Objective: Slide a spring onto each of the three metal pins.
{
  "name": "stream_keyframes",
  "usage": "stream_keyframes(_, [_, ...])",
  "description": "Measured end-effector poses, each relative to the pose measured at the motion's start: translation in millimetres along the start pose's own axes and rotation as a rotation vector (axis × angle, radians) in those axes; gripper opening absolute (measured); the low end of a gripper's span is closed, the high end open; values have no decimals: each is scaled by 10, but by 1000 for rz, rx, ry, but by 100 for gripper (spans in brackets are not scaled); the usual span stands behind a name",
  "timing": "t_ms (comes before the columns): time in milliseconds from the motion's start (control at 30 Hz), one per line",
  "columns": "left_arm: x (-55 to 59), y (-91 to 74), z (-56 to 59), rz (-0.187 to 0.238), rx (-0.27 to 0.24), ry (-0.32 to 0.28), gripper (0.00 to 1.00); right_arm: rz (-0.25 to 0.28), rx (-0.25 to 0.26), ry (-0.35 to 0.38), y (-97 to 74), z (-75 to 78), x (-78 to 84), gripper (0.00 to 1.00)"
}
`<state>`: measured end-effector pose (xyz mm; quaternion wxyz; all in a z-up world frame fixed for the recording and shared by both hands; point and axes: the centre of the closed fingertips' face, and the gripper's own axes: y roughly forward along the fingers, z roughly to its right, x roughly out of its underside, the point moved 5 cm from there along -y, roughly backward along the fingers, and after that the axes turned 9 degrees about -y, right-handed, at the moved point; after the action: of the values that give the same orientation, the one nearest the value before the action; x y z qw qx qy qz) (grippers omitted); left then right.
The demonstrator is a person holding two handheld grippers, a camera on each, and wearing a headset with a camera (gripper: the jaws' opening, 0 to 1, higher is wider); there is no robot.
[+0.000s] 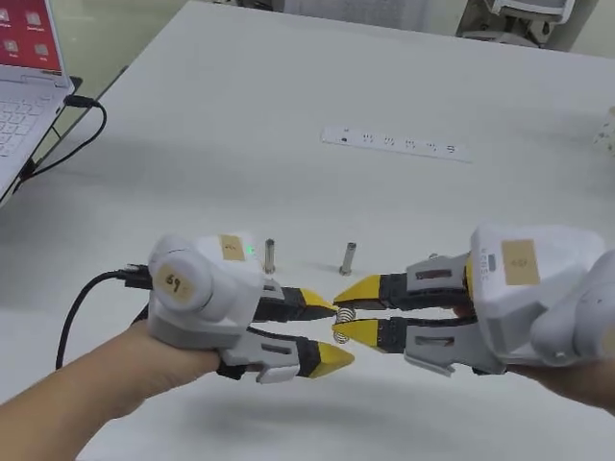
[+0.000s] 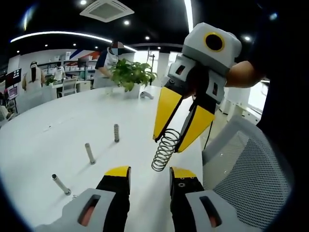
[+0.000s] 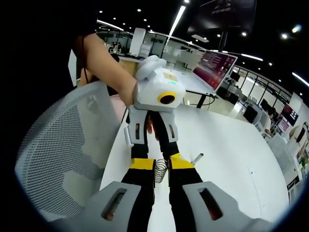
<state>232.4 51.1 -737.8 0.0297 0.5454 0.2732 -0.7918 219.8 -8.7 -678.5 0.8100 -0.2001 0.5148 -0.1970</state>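
A pale, smooth desk (image 1: 240, 115) seen from above. Two hand-held tools meet tip to tip over its near edge.

The right gripper (image 1: 340, 314) has a rounded grey-white plastic body, black jaws and wedge-shaped yellow tips. Its jaws are drawn narrow, pinching one end of a spring (image 1: 344, 315). The spring is a short coil of thin silvery wire, held in the air above the desk. In the left gripper view it hangs down from the yellow tips toward that camera.

The left gripper (image 1: 333, 331) is built the same way. Its jaws stand wide apart, one yellow tip above the spring and one below.

Just behind the tools, farther from the near edge, stand the metal pins (image 2: 90, 152). They are slim grey cylinders, upright and set apart in a row. The one farthest in the left gripper view looks ribbed; whether a coil sits on it I cannot tell.

A flat white power strip (image 1: 394, 142) lies toward the far edge. An open laptop (image 1: 24, 67) sits at the left edge, with a black cable (image 1: 82, 134) looping beside it. A grey mesh chair (image 3: 63, 145) stands by the desk.
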Motion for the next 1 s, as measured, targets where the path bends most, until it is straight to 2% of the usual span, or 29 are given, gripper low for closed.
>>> stream_keyframes(333, [36, -161, -121, 15, -65, -22, 35, 2, 22, 38, -12, 48, 86, 7])
stream_keyframes(633, [109, -392, -347, 41, -178, -72, 51, 14, 54, 97, -57, 103, 159, 7])
stream_keyframes(1000, [212, -603, -501, 55, -271, -112, 68, 7, 58, 96, -59, 114, 175, 7])
